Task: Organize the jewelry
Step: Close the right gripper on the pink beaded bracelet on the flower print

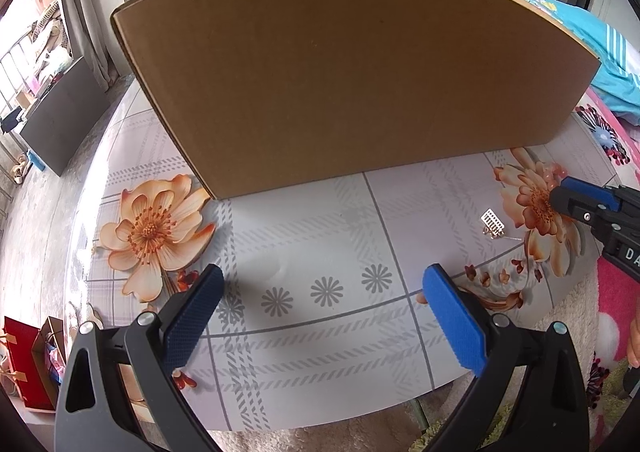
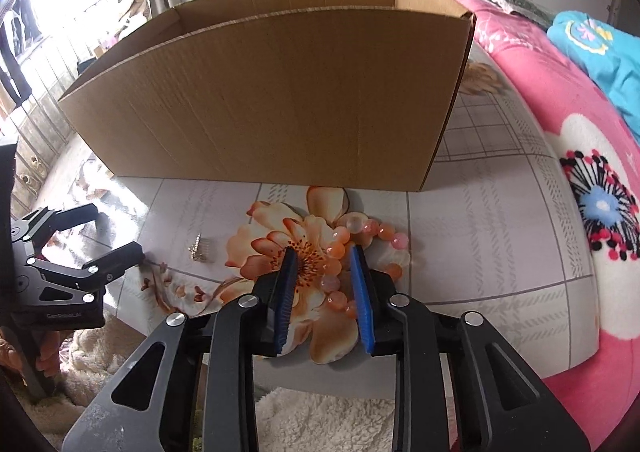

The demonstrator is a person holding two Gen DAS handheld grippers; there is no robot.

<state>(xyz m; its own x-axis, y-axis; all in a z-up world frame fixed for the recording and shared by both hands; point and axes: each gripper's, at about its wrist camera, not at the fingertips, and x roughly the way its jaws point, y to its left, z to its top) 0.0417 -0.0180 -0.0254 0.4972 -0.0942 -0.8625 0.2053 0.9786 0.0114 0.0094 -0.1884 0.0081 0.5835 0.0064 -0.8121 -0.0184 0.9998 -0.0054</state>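
Jewelry awaits sorting in front of the open brown cardboard box [image 2: 272, 99]: left to right, the left gripper [image 1: 324, 288] hangs wide and empty, a small silver comb-like clip [image 2: 199, 248] lies loose, and the right gripper [image 2: 324, 256] straddles, narrowly parted, a smooth peach-pink bead bracelet [image 2: 360, 240]. Light, limp and probably slippery, the bracelet looks best pinched across one strand.

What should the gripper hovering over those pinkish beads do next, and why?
Probably close a little further and pinch the bead bracelet. The right gripper has its blue pads on either side of a stretch of beads on the table, with gaps showing, so nothing looks gripped yet. The open cardboard box right behind seems the likely destination.
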